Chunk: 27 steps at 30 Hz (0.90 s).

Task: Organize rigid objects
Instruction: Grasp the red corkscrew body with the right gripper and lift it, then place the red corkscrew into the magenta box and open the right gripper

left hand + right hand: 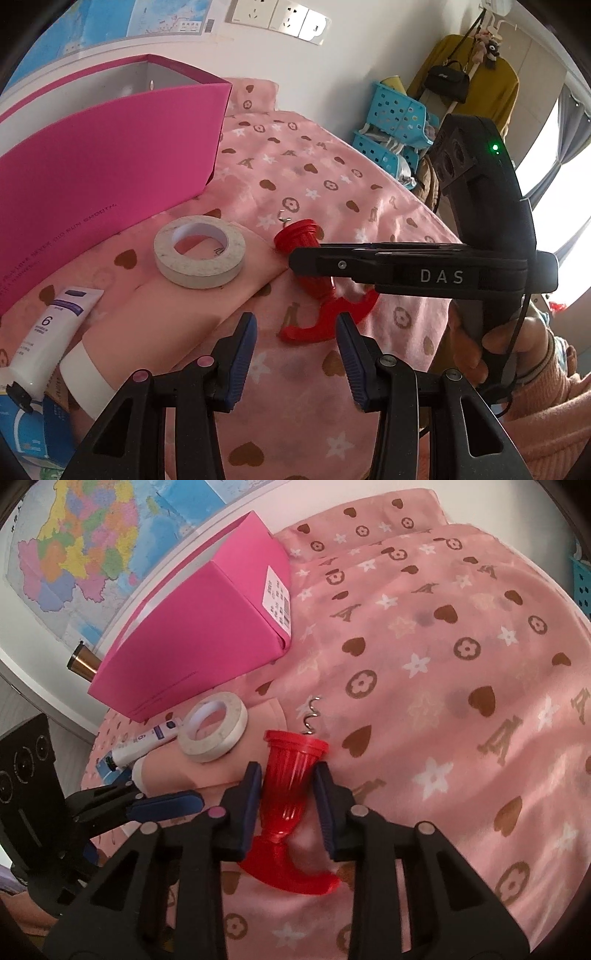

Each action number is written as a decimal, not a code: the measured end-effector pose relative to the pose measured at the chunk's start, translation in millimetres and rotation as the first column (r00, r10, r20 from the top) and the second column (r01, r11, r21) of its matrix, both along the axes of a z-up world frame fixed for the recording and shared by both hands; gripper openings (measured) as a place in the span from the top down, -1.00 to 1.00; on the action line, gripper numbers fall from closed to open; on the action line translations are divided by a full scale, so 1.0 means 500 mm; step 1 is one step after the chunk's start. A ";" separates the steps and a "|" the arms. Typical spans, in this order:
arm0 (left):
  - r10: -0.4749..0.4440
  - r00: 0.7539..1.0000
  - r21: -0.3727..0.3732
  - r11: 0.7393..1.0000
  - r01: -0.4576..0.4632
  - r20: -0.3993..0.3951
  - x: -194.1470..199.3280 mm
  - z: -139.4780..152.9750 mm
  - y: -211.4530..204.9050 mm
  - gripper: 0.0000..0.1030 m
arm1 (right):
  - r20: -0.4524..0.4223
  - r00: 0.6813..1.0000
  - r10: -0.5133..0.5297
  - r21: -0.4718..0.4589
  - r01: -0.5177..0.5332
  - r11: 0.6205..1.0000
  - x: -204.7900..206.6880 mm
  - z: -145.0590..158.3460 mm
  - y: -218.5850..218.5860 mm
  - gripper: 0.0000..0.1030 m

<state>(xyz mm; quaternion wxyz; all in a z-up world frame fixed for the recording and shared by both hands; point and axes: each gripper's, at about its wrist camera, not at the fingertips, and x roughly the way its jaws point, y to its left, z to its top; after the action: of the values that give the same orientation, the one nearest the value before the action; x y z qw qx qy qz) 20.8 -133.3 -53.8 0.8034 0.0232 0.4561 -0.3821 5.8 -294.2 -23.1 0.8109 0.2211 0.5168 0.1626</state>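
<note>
Corkscrew [291, 775] lies on the pink cloth beside the tape roll [214, 731], long axis running straight away between the right tool [286, 782] fingers, narrowed around its barrel; left tool [295, 332] hangs narrow and empty.

Pink box [207, 627] and tape roll [214, 731] block left; right cloth [461, 701] lies open.

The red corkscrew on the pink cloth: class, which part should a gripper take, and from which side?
Probably the ribbed barrel of the red corkscrew, from above, pads on its long sides. It lies flat and straight there; the curved handle and bare spiral offer poorer purchase.
</note>
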 end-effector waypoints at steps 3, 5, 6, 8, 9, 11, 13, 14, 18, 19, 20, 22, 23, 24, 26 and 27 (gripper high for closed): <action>-0.008 1.000 -0.014 1.000 0.008 -0.002 -0.001 0.005 -0.003 0.12 | 0.008 1.000 -0.004 0.018 0.004 1.000 -0.004 0.003 -0.006 0.47; -0.015 1.000 -0.026 1.000 0.015 -0.004 -0.001 0.009 -0.006 0.12 | 0.032 1.000 -0.002 0.027 0.001 1.000 -0.010 0.013 -0.009 0.47; -0.021 1.000 -0.036 0.999 0.020 -0.005 0.000 0.012 -0.007 0.12 | 0.042 0.999 0.001 0.030 -0.002 1.000 -0.013 0.019 -0.011 0.47; -0.026 1.000 -0.050 0.998 0.026 -0.001 0.001 0.018 -0.010 0.12 | 0.073 0.997 0.008 0.040 -0.011 0.999 -0.020 0.037 -0.013 0.47; -0.027 1.000 -0.061 0.998 0.027 0.002 0.003 0.023 -0.012 0.12 | 0.092 0.996 0.015 0.043 -0.019 0.999 -0.023 0.048 -0.012 0.47; -0.026 1.000 -0.080 0.996 0.026 0.004 0.007 0.032 -0.014 0.12 | 0.124 0.992 0.033 0.049 -0.039 0.998 -0.029 0.071 -0.006 0.47; -0.023 1.000 -0.094 0.995 0.024 0.018 0.009 0.045 -0.013 0.12 | 0.163 0.985 0.054 0.043 -0.062 0.997 -0.034 0.096 0.002 0.47; -0.016 0.999 -0.097 0.995 0.019 0.029 0.009 0.053 -0.011 0.12 | 0.179 0.982 0.063 0.041 -0.071 0.997 -0.035 0.106 0.005 0.47; 0.006 0.997 -0.106 0.994 0.003 0.079 0.009 0.086 0.001 0.12 | 0.230 0.968 0.098 0.035 -0.109 0.993 -0.028 0.145 0.022 0.47; 0.010 0.996 -0.106 0.994 -0.001 0.090 0.010 0.093 0.003 0.12 | 0.242 0.964 0.110 0.029 -0.121 0.992 -0.025 0.154 0.028 0.47; 0.017 0.995 -0.108 0.994 -0.006 0.102 0.010 0.102 0.006 0.12 | 0.251 0.961 0.118 0.027 -0.129 0.991 -0.021 0.161 0.032 0.47; 0.025 0.992 -0.116 0.993 -0.011 0.122 0.013 0.118 0.014 0.15 | 0.270 0.953 0.138 0.030 -0.152 0.988 -0.009 0.176 0.043 0.47; 0.031 0.990 -0.115 0.993 -0.015 0.135 0.015 0.126 0.017 0.15 | 0.279 0.949 0.147 0.027 -0.161 0.987 -0.002 0.183 0.048 0.47; 0.037 0.987 -0.114 0.993 -0.019 0.154 0.017 0.136 0.021 0.16 | 0.289 0.945 0.156 0.025 -0.170 0.985 0.004 0.191 0.055 0.47; 0.045 0.982 -0.111 0.993 -0.024 0.183 0.022 0.153 0.027 0.19 | 0.316 0.932 0.176 0.021 -0.193 0.981 0.020 0.209 0.068 0.47; 0.051 0.978 -0.111 0.993 -0.029 0.201 0.026 0.165 0.030 0.20 | 0.332 0.925 0.188 0.020 -0.206 0.978 0.029 0.221 0.075 0.47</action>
<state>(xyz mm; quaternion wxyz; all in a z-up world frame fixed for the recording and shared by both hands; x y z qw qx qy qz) 33.7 -118.2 28.7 0.8534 0.0095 0.3509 -0.3853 20.6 -256.6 87.6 0.8588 0.1600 0.3897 0.2915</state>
